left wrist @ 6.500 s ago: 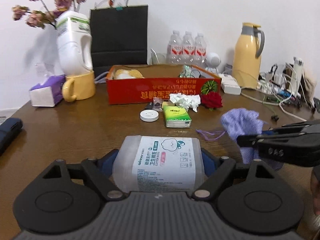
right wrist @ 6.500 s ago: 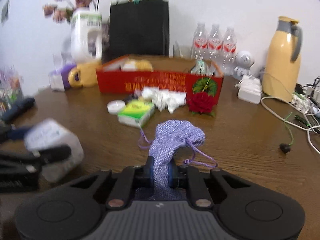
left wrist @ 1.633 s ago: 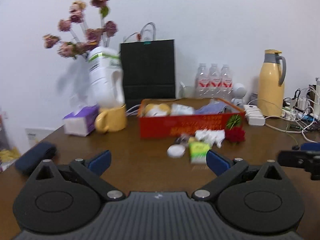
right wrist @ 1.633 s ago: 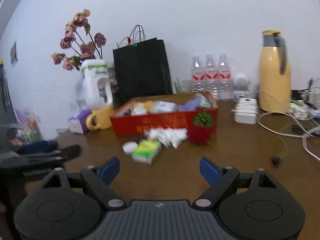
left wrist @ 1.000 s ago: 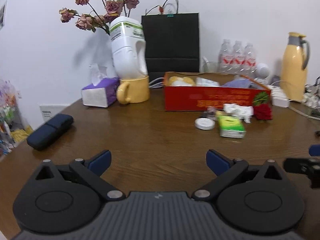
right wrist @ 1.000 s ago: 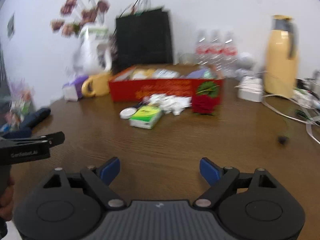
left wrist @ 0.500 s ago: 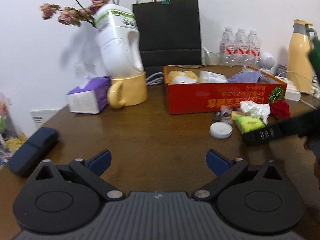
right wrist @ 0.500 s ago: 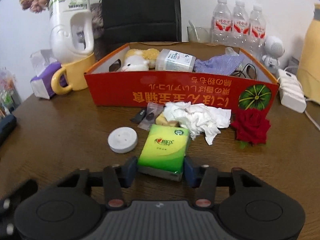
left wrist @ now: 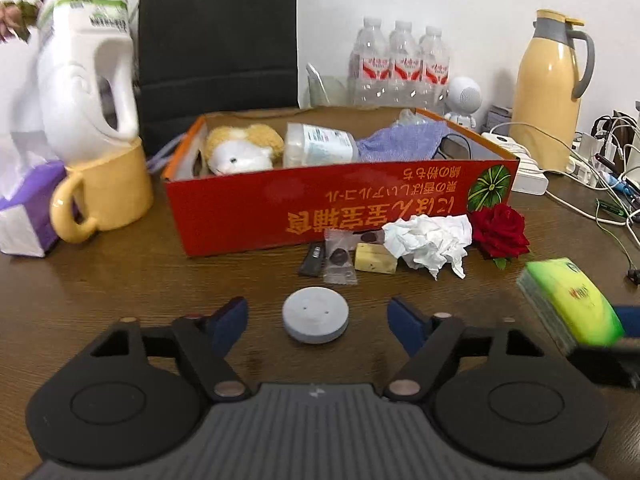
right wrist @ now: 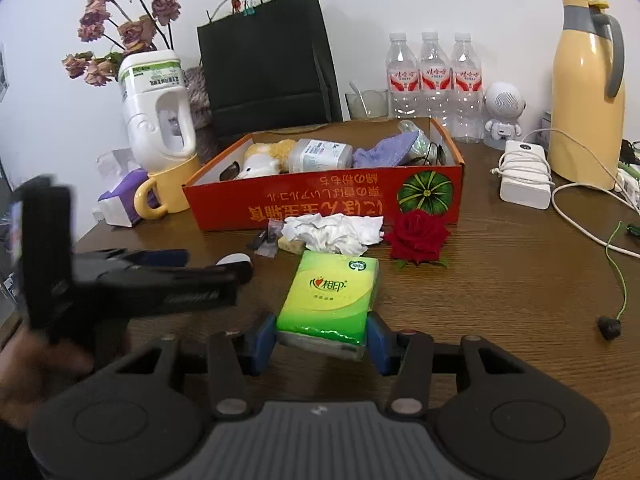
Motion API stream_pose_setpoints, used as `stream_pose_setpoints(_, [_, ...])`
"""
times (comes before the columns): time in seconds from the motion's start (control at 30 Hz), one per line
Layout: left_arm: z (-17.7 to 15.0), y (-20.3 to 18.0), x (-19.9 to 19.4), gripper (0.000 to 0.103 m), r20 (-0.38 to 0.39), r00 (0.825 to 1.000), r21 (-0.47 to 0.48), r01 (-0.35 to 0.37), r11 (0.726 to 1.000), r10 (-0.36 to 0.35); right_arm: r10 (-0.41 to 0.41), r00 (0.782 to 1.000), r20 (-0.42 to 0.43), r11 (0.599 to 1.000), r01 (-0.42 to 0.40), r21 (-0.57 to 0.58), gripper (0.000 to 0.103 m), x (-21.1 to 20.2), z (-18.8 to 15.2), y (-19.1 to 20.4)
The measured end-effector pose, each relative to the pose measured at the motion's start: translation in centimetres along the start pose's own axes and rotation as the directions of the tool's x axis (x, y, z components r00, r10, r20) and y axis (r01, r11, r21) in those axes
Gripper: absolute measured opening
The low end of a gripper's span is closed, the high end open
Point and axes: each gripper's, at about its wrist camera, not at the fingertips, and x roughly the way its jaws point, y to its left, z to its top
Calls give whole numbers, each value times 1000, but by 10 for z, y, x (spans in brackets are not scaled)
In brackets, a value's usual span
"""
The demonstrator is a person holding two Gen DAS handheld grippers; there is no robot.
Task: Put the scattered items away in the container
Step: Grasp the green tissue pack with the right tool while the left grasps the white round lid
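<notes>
Left wrist view: our left gripper point(left wrist: 316, 318) fills the lower frame, its jaws closing around a round white disc point(left wrist: 315, 314) on the wooden table point(left wrist: 120, 280), with gaps on both sides, so nothing is gripped yet. Above centre sits the red box point(left wrist: 340, 204), already holding a plush toy point(left wrist: 240, 150), a plastic jar point(left wrist: 318, 146) and a purple cloth point(left wrist: 400, 142). Crumpled tissue point(left wrist: 428, 240), small wrapped sweets point(left wrist: 340, 256) and a red rose point(left wrist: 500, 230) lie just in front of it. At the right edge, a green tissue pack point(left wrist: 572, 300) appears lifted.

Right wrist view: our right gripper point(right wrist: 322, 340) is clamped on that tissue pack point(right wrist: 330, 300) at lower centre, pads pressing its near end. Only this view confirms the grip; only the left view shows the disc between the jaws. We judge the soft pack could sag or slip from its end-hold, and the low disc could skid away if the pads close unevenly.
</notes>
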Motion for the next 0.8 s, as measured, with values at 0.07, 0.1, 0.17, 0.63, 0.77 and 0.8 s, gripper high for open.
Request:
stream_pose_setpoints(0.07, [2,0,7,65,-25,1000,-11,14,1000,-15,7,1000,11,1000,-7,0,47,-2,-2,0])
stream_pose_setpoints(0.1, [2,-1,11,64,-37,999,-11,15,1000,-15,11,1000,15,1000,-11,0,47,-3,-2,1])
stream_pose_setpoints(0.17, [1,-2,15,56,-47,999,-11,8,1000,-8,17,1000,24,1000,-17,-9,47,-7,-2,3])
stream_pose_setpoints(0.63, [-22,-19,-71,40,187,972,9,-145,989,141,19,996,82,999,-16,-35,47,-31,-8,10])
stream_pose_setpoints(0.77, [-54,-28,-124,40,251,952,-20,-175,984,174,-5,990,138,997,14,-69,47,-44,-19,17])
stream_pose_setpoints(0.8, [-63,-30,-136,40,262,948,-29,-178,984,179,-25,987,158,996,39,-82,47,-46,-24,20])
